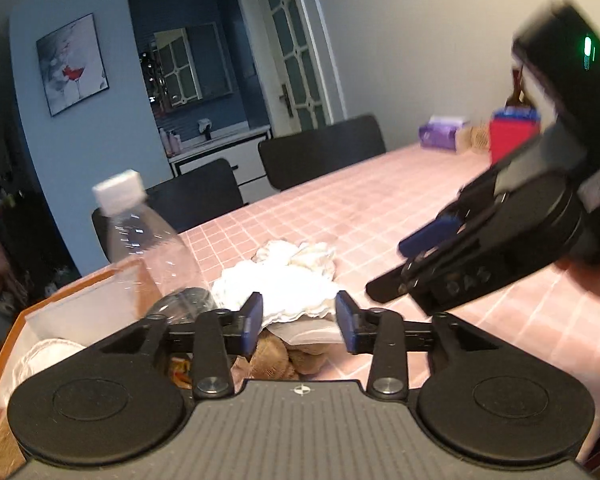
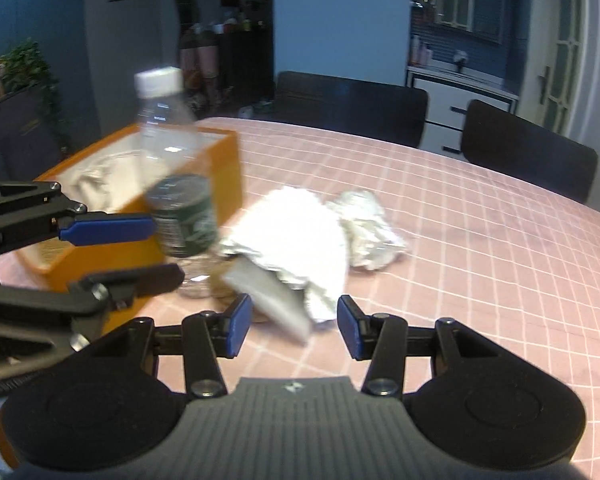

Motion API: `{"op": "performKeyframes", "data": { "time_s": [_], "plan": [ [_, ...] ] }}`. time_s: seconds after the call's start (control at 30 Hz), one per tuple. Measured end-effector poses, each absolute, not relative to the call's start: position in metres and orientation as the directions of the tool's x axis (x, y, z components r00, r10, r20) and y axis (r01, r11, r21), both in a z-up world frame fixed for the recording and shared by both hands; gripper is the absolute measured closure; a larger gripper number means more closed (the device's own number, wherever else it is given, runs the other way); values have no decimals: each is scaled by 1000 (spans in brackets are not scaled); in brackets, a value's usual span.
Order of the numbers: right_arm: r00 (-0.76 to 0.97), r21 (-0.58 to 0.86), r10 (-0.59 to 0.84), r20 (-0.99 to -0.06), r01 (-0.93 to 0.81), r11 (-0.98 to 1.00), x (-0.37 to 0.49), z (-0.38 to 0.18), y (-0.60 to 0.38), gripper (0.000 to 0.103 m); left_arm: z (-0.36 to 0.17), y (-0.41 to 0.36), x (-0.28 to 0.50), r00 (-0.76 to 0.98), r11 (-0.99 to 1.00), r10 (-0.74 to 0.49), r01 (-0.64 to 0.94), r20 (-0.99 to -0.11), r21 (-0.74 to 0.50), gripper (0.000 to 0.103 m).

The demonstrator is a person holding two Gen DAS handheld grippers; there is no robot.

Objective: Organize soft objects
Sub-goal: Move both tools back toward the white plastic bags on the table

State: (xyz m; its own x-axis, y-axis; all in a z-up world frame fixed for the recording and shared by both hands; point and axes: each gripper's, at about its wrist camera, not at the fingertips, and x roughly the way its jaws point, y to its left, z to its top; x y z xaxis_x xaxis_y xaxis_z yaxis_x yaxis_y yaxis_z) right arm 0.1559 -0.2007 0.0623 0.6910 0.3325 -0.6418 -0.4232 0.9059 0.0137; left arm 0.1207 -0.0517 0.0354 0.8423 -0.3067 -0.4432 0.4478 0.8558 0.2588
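Observation:
A white cloth point(image 1: 278, 292) point(image 2: 296, 236) lies crumpled on the pink checked tablecloth, partly over a flat grey-white packet point(image 2: 276, 304). A second crumpled white cloth point(image 1: 300, 254) point(image 2: 366, 228) lies just beyond it. A brown furry thing point(image 1: 284, 360) sits under my left gripper. My left gripper point(image 1: 299, 322) is open, just above the near edge of the white cloth; it also shows in the right wrist view point(image 2: 148, 248). My right gripper point(image 2: 294, 328) is open and empty, just short of the packet; it also shows in the left wrist view point(image 1: 392, 268).
An orange box point(image 2: 220, 160) point(image 1: 112, 276) holding white soft things stands at the left. A clear plastic bottle point(image 2: 172, 152) point(image 1: 148, 240) with a white cap and dark label stands beside it. Dark chairs point(image 2: 352, 100) line the far edge. A purple tissue pack point(image 1: 440, 132) and a red box point(image 1: 508, 136) sit far off.

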Motion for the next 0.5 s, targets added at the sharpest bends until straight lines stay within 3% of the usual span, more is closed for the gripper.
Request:
{"op": "performKeyframes", "data": {
  "time_s": [0.23, 0.5],
  "plan": [
    [702, 31, 294, -649, -362, 932, 196, 39, -216, 56, 4, -77, 150, 855, 851, -238, 413, -461, 326, 36],
    [676, 87, 288, -678, -316, 945, 231, 22, -240, 55, -22, -112, 167, 880, 756, -141, 391, -453, 525, 22]
  ]
}}
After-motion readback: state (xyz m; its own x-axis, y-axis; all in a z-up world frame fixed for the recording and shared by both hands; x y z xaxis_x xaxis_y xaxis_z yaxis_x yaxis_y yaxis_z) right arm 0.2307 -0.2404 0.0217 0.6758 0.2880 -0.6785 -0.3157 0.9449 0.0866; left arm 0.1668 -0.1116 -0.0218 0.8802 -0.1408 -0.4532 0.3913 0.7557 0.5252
